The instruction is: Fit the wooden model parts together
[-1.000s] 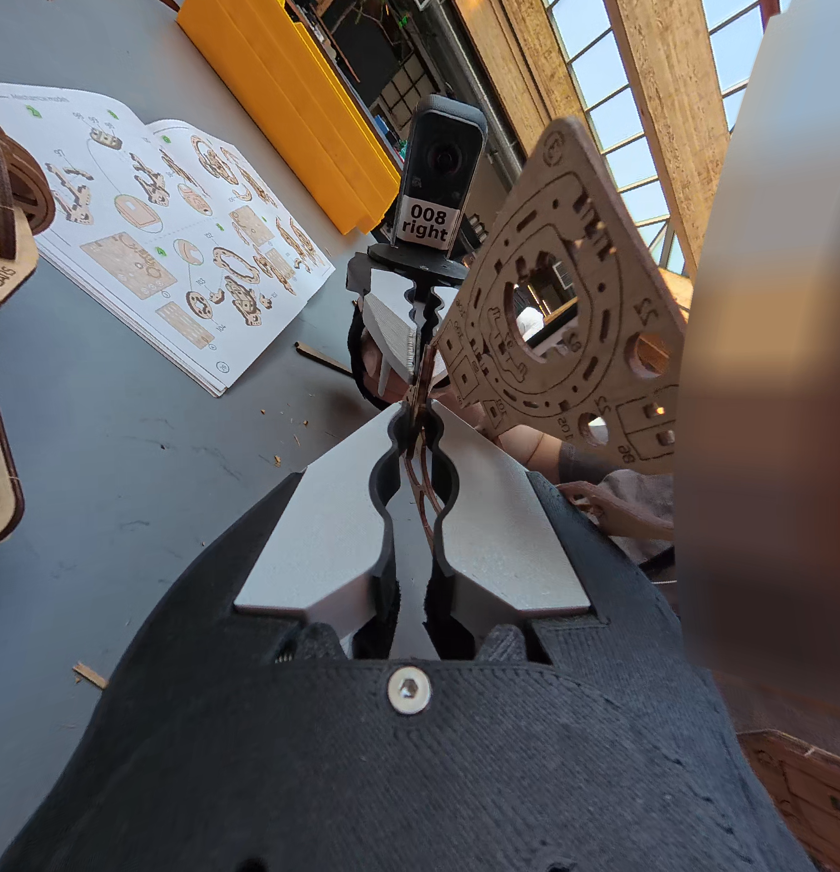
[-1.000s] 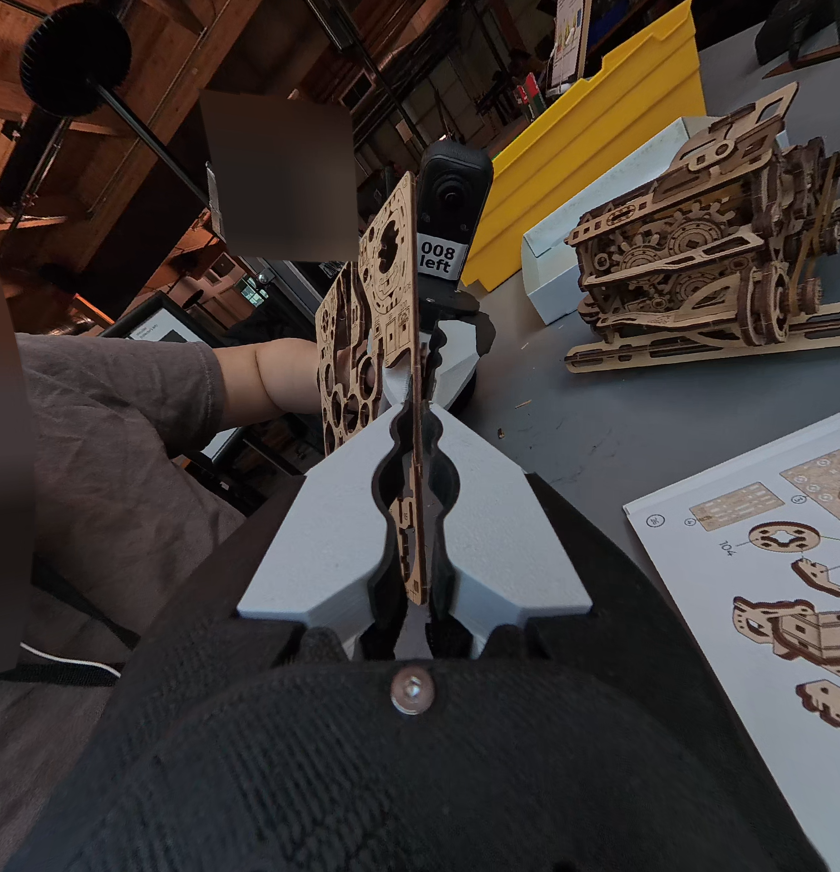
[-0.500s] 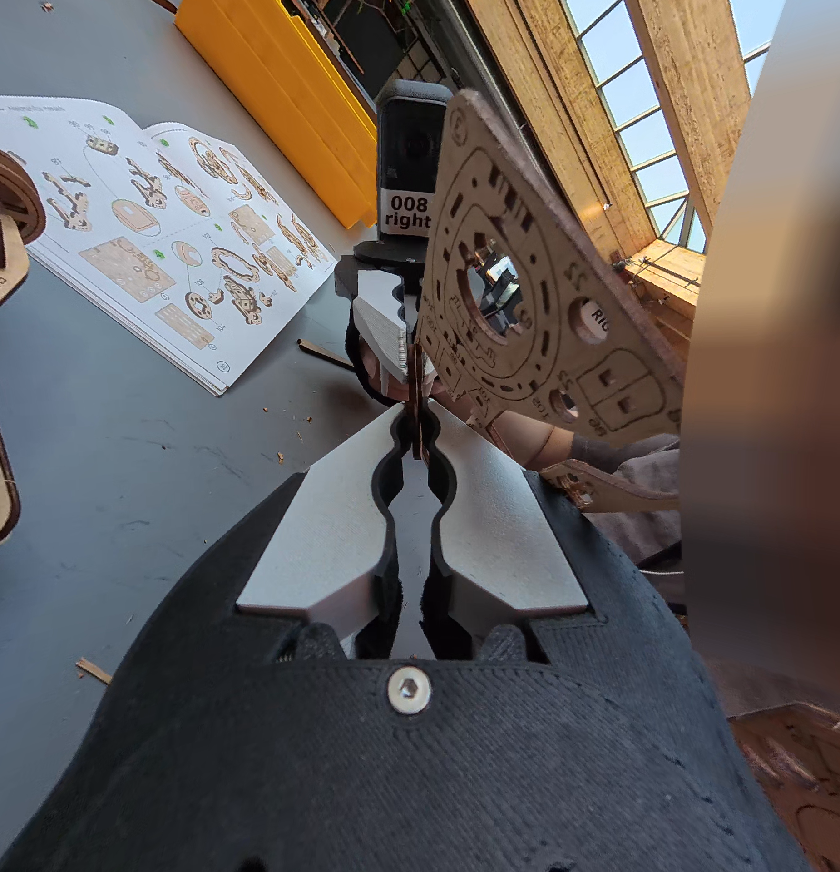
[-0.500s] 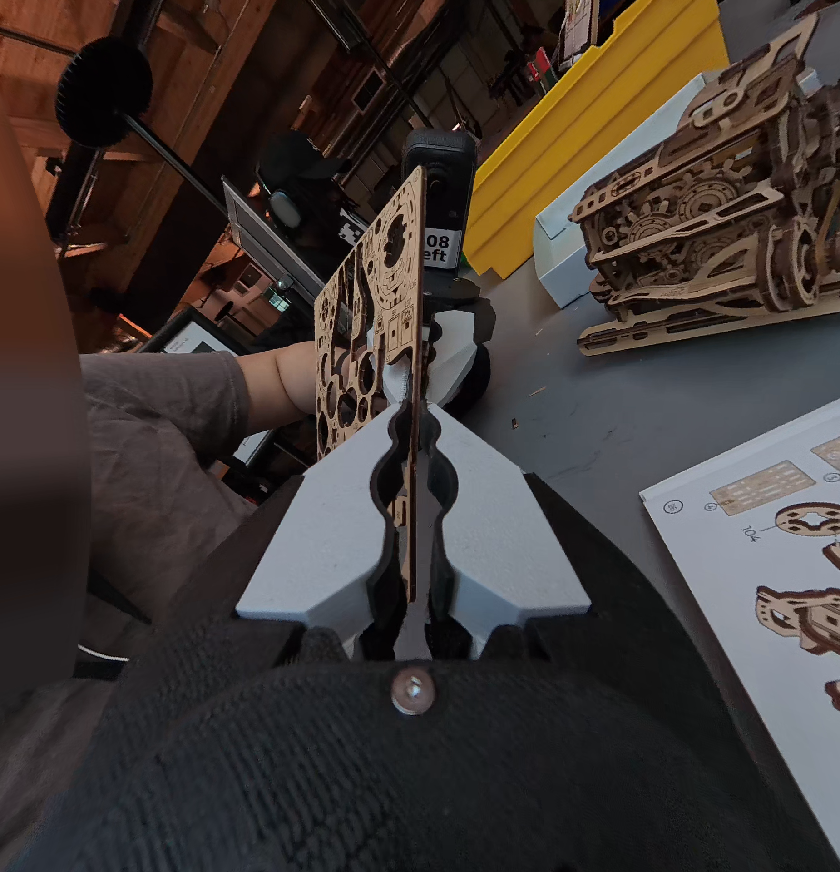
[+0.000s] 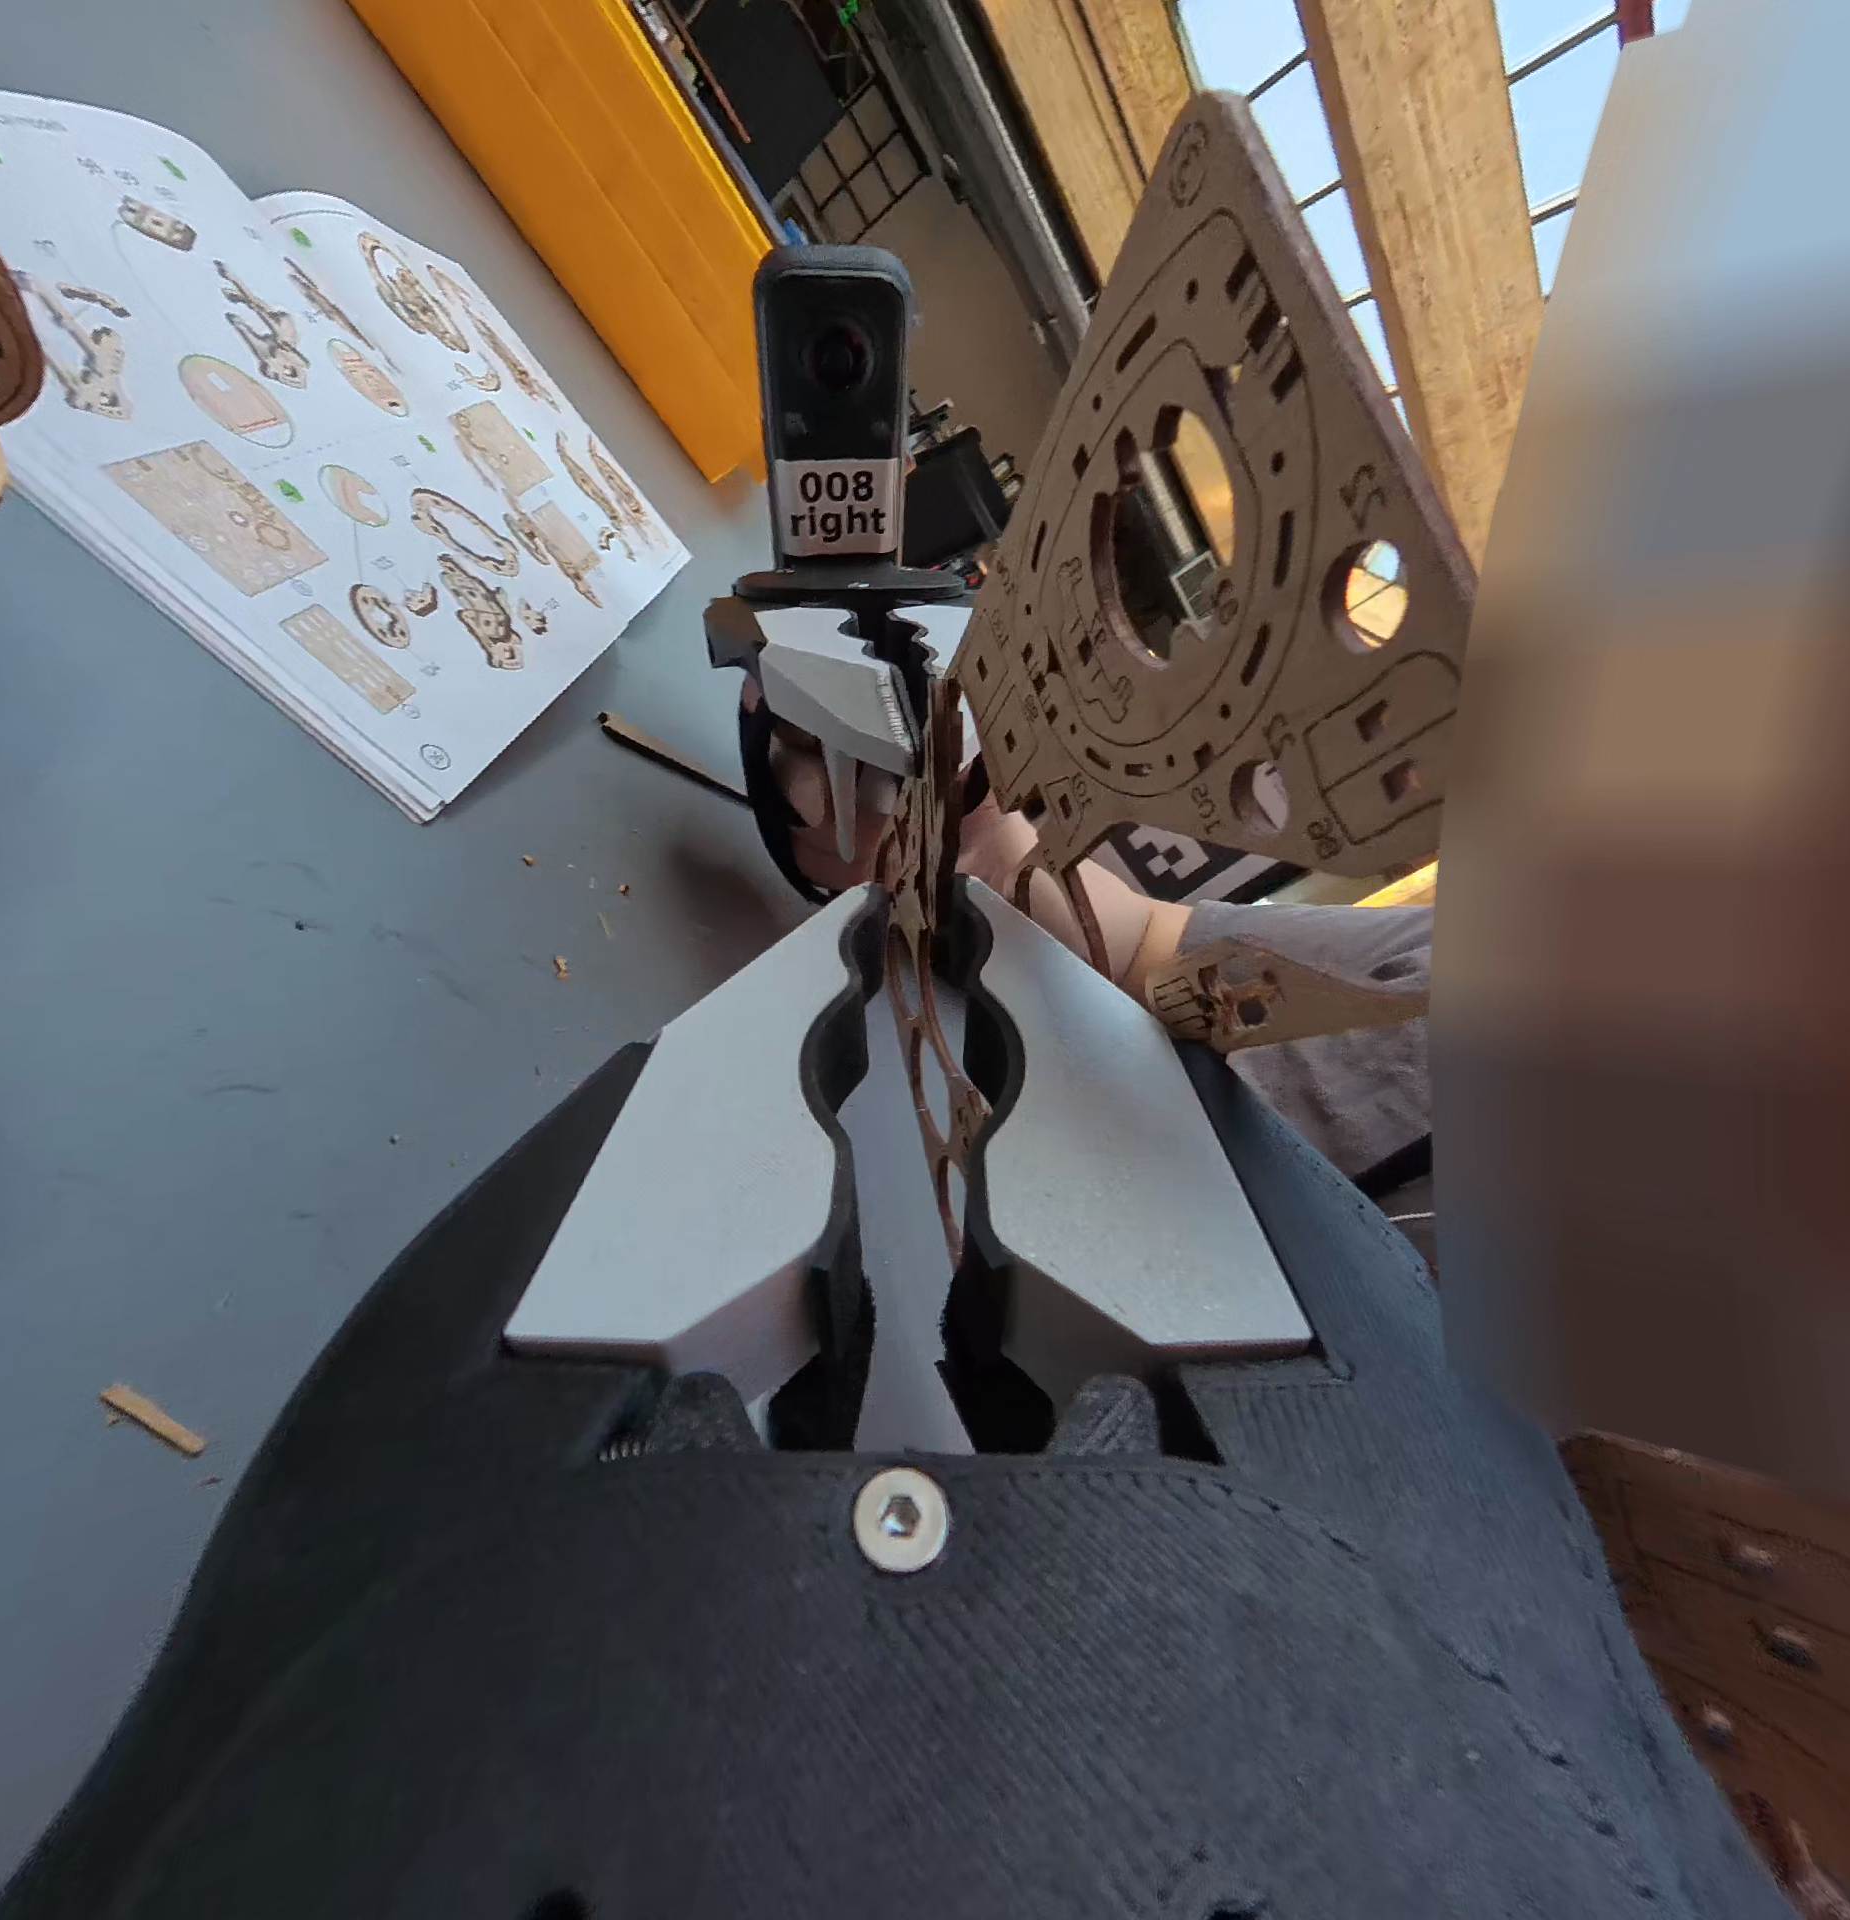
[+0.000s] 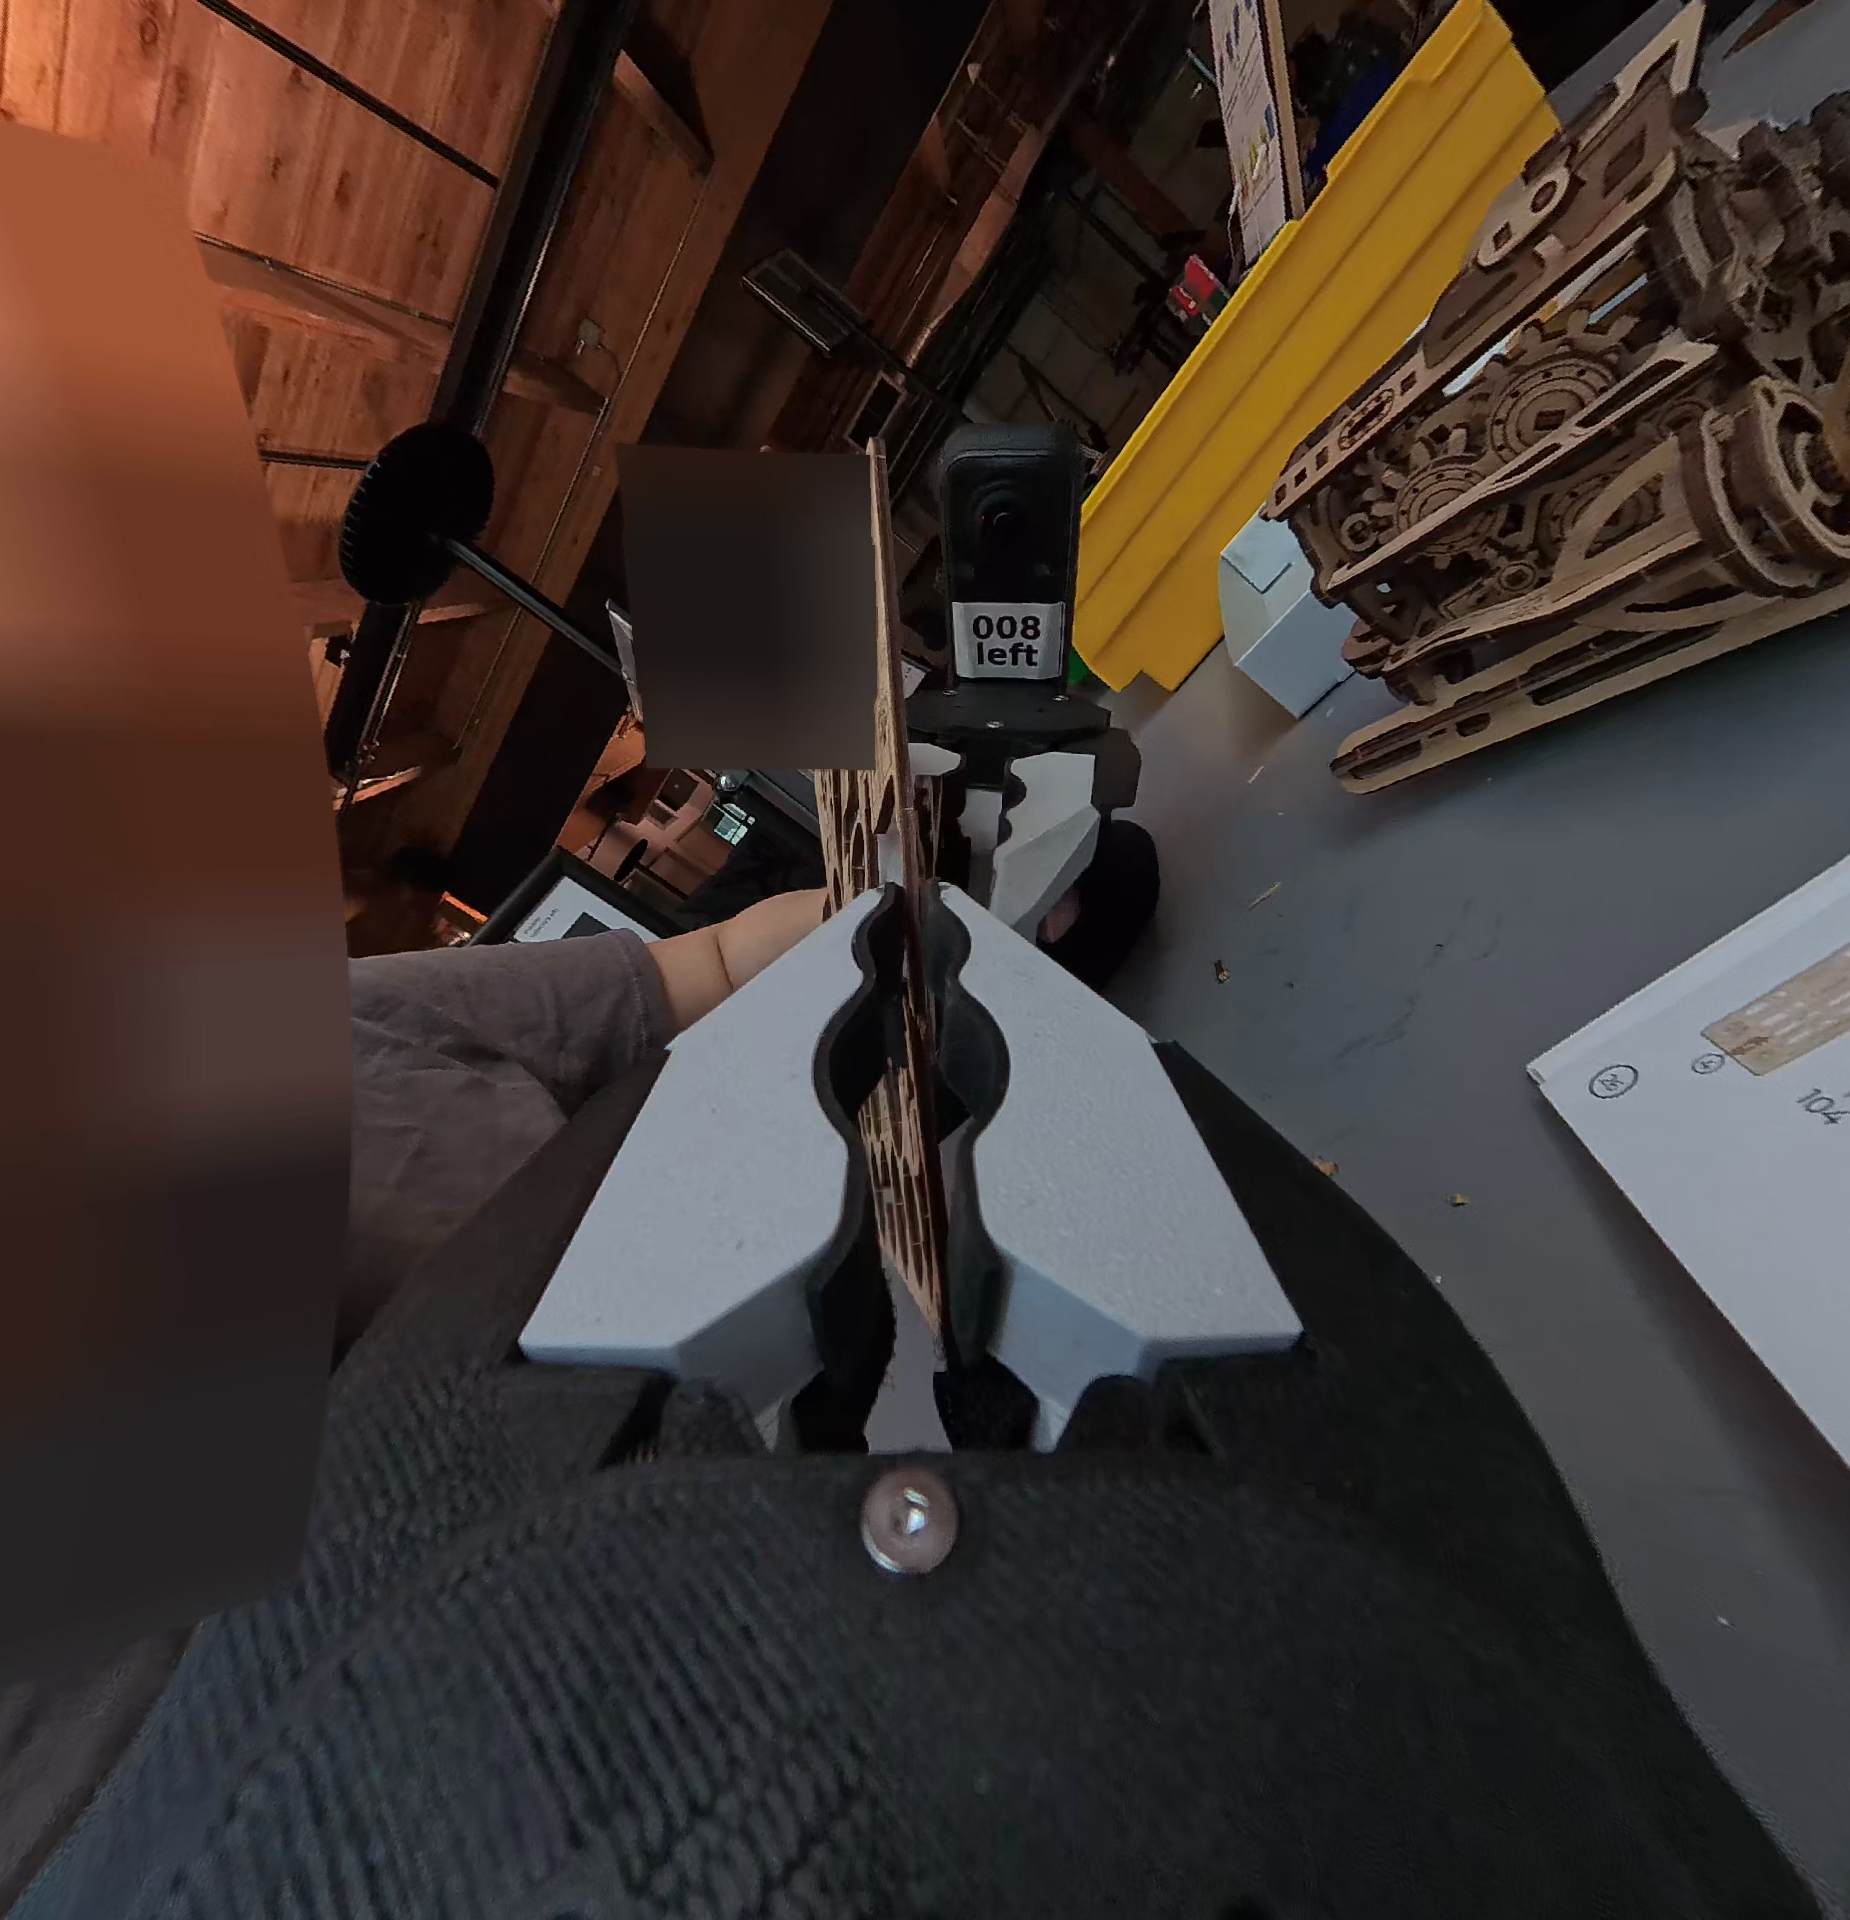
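1. Left wrist view: the left gripper point(image 5: 926, 925) is clenched edge-on on a thin perforated wooden strip point(image 5: 936, 1081), held in the air above the grey table point(image 5: 277, 1039). Facing it, the right gripper point(image 5: 916, 727) meets the same strip from the far end. A flat laser-cut wooden sheet point(image 5: 1222, 582) stands just right of both. An open instruction booklet point(image 5: 308, 447) lies toward the table's far left edge, beside a yellow bin point(image 5: 588, 187).

2. Right wrist view: the right gripper point(image 6: 913, 904) grips a wooden sheet point(image 6: 905, 1143) seen edge-on, upright between its jaws; the left gripper point(image 6: 988, 821) sits just beyond. A built wooden model point(image 6: 1627, 416) rests at the table's far right.

3. Handling, as a judgement: the plywood looks light and stiff but brittle at its cut-outs, so grip solid margins, not thin bridges, and press without twisting.
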`<state>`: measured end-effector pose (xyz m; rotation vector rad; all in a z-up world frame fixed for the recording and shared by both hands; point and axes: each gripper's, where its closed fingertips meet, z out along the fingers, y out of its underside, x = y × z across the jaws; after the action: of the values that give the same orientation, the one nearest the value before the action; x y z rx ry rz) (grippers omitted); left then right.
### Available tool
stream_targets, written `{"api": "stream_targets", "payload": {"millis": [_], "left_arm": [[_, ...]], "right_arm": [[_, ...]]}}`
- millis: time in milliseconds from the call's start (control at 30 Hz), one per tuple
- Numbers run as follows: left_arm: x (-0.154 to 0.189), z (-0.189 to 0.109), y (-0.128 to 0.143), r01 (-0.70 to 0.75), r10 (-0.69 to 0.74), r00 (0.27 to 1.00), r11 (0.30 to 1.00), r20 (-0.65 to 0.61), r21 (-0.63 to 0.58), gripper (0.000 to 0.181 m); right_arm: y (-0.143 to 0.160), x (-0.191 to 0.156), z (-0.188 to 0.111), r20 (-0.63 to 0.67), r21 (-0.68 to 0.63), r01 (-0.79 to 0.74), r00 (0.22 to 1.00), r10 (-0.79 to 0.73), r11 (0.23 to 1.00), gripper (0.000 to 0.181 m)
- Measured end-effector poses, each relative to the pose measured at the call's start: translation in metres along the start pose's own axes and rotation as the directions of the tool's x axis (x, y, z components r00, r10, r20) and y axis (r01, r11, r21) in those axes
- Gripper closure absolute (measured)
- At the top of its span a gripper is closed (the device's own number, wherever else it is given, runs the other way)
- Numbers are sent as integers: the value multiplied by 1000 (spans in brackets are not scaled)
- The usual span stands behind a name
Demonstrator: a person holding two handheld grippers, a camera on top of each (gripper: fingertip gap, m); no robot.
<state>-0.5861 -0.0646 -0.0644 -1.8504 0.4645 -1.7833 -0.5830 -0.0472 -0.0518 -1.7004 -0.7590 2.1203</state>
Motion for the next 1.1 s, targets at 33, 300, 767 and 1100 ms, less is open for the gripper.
{"api": "stream_targets", "payload": {"millis": [33,300,767,1100], "left_arm": [[4,0,-1,3,-2,999,1000,-33,10,177],[1,-1,3,-12,13,1000,999,10,-33,181],[-21,-21,1,130,-110,978,986,176,-105,166],[-29,-150,-36,-78,-116,825,946,554,315,155]], "right_arm": [[0,-2,1,9,20,-15,1000,15,1000,181],[6,2,-1,-47,-26,13,999,-14,1000,180],[31,18,-5,-132,-186,-126,986,103,974,181],[33,30,-19,-258,-51,-179,953,160,983,181]]}}
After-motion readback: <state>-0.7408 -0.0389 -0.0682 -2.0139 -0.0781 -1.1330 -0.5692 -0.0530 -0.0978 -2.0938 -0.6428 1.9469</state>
